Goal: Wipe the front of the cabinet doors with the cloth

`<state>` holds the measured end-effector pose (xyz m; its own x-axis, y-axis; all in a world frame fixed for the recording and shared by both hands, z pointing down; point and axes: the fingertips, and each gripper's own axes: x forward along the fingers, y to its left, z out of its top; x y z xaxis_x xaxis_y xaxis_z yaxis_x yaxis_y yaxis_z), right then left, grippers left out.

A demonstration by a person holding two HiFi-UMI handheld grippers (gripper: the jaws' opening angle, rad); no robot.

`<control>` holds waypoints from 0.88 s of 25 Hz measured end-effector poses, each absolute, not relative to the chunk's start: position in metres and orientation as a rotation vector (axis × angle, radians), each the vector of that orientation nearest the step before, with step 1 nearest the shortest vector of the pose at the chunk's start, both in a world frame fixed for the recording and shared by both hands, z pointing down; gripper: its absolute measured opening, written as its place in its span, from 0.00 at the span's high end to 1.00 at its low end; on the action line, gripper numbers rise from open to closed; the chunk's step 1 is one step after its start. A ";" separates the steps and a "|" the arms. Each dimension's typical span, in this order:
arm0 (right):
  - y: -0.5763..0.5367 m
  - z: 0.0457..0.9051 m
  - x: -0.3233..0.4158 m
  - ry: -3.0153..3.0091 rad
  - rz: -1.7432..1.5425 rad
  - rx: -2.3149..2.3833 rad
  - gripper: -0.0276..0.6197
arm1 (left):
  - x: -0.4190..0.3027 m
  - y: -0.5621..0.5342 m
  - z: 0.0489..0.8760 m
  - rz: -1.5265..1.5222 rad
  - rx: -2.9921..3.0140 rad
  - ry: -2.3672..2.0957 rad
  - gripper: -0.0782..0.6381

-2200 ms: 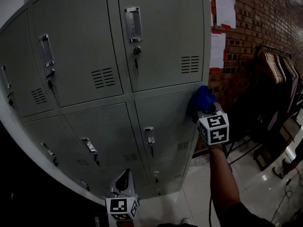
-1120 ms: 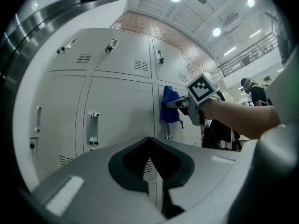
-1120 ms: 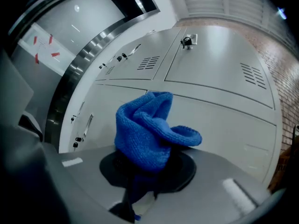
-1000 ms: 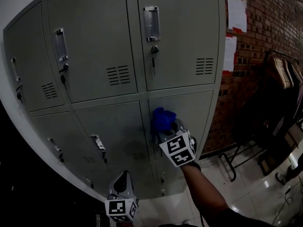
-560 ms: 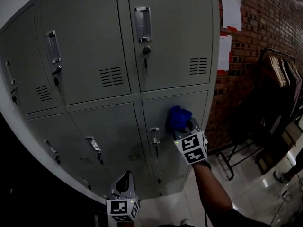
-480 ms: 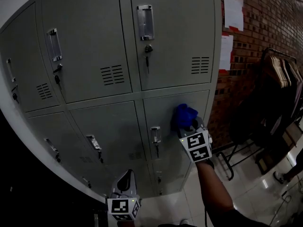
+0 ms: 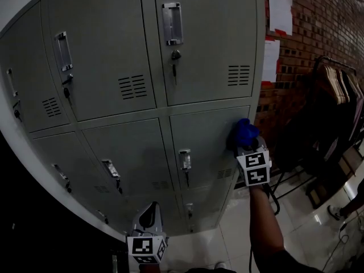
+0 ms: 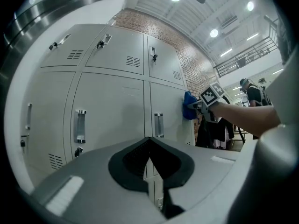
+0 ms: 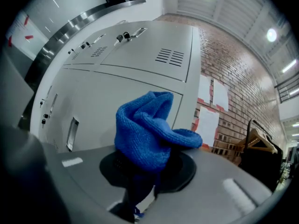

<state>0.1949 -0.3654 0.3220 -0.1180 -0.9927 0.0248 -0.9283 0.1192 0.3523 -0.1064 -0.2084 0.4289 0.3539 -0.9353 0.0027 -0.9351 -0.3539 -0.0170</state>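
A grey metal locker cabinet (image 7: 148, 95) fills the head view, with handled doors in two rows. My right gripper (image 7: 243, 144) is shut on a bunched blue cloth (image 7: 244, 132), pressed against the lower right door (image 7: 207, 147) near its right edge. In the right gripper view the blue cloth (image 9: 149, 129) bulges out of the jaws before the door face. My left gripper (image 7: 149, 218) hangs low in front of the cabinet base, jaws shut with nothing between them (image 8: 149, 160). In the left gripper view the blue cloth (image 8: 188, 106) and the right arm show against the doors.
A brick wall (image 7: 318, 44) with pinned papers (image 7: 277, 10) stands right of the cabinet. A clothes rack with hangers (image 7: 335, 90) is further right. Glossy tiled floor (image 7: 307, 220) lies below. Door handles and keys (image 7: 172, 24) stick out from the door fronts.
My right gripper has carried the cloth rightward across the lower right door, from beside the handle to the door's right edge. The left gripper has stayed low.
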 end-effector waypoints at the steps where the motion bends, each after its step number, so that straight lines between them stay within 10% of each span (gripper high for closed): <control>1: -0.365 0.322 0.201 -2.128 -0.362 1.909 0.83 | -0.106 -0.208 0.430 -0.020 -2.575 1.776 0.87; 22: -0.364 0.383 0.182 -2.177 -0.216 1.848 0.83 | -0.104 -0.212 0.429 -0.038 -2.580 1.770 0.87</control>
<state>0.1820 -0.3644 0.3829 -0.1448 -0.9829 0.1133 -0.9415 0.1721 0.2897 -0.1040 -0.2115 0.4291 0.3595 -0.9330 0.0131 -0.9327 -0.3597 -0.0241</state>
